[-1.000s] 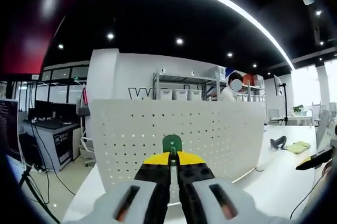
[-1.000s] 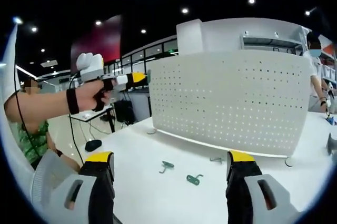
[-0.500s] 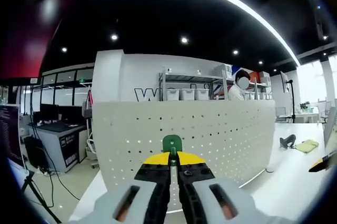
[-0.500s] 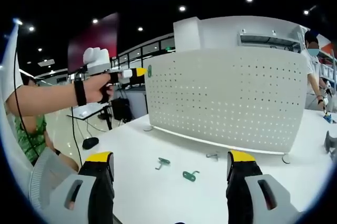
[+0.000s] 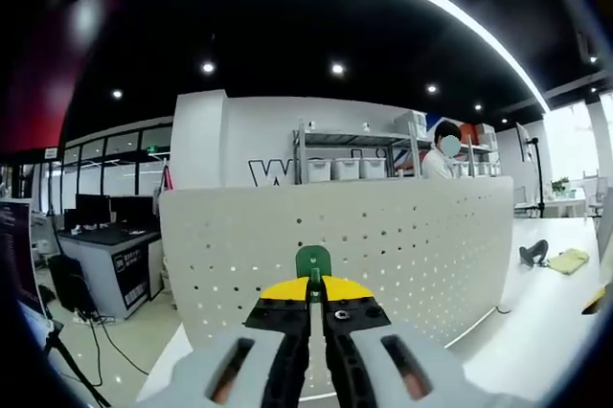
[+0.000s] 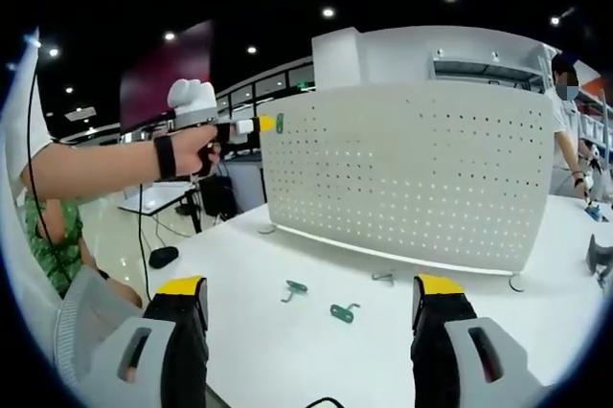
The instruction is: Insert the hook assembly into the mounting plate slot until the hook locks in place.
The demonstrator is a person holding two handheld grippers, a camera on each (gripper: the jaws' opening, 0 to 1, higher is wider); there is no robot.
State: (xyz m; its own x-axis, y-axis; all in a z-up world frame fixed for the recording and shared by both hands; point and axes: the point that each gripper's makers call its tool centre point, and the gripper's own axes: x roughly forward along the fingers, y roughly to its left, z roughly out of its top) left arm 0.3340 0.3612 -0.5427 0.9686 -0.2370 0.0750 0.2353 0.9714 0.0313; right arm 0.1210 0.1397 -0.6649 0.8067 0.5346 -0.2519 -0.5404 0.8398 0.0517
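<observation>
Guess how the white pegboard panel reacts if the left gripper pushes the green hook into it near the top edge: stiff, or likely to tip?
The pegboard looks like a thin perforated sheet standing on small feet, so a push high up could rock it. Its curved shape probably adds some stiffness. The left gripper holds the green hook near the upper corner, where leverage is greatest.

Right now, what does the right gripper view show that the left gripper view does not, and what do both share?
Right gripper view: spare hooks lying on the white table, the person's hand holding the left gripper, and the right gripper with jaws apart. Left gripper view: the left gripper's jaws shut on the green hook, seen close. Both share the white perforated plate.
</observation>
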